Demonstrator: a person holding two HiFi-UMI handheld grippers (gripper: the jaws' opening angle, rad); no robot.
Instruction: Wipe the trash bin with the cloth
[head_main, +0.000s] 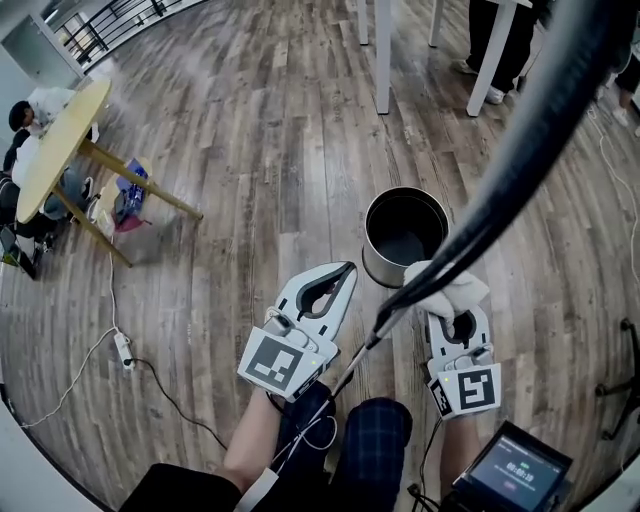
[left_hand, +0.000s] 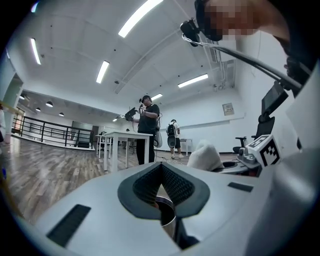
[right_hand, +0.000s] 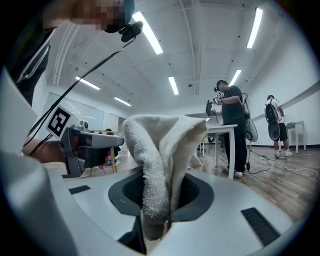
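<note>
Trash bin (head_main: 385, 272) stands upright on the wood floor (head_main: 250, 150), open mouth up, inside dark and, as far as we can see, empty. Right gripper (head_main: 459, 322): fingers closed on the cloth (head_main: 452, 290). The right gripper view shows the white towelling pinched between the pads and standing up in a folded bunch beyond the tips. From the head view the bunch sits right at the bin's near rim on its right side. We cannot tell whether it is pressing on the metal or just short of it, since a dark cable crosses that spot. Left gripper (head_main: 345, 272): fingers brought together at the tips with nothing between them. Its tips are just beside the bin's near wall on the left, apart from it so far as we can judge. Progress, our reading: the cloth is in hand and brought to the bin. The metal shows no streak or wet band, so we cannot say how much has been wiped. We take rim, outer wall and inside as still to do, and the free left gripper could steady the bin.
</note>
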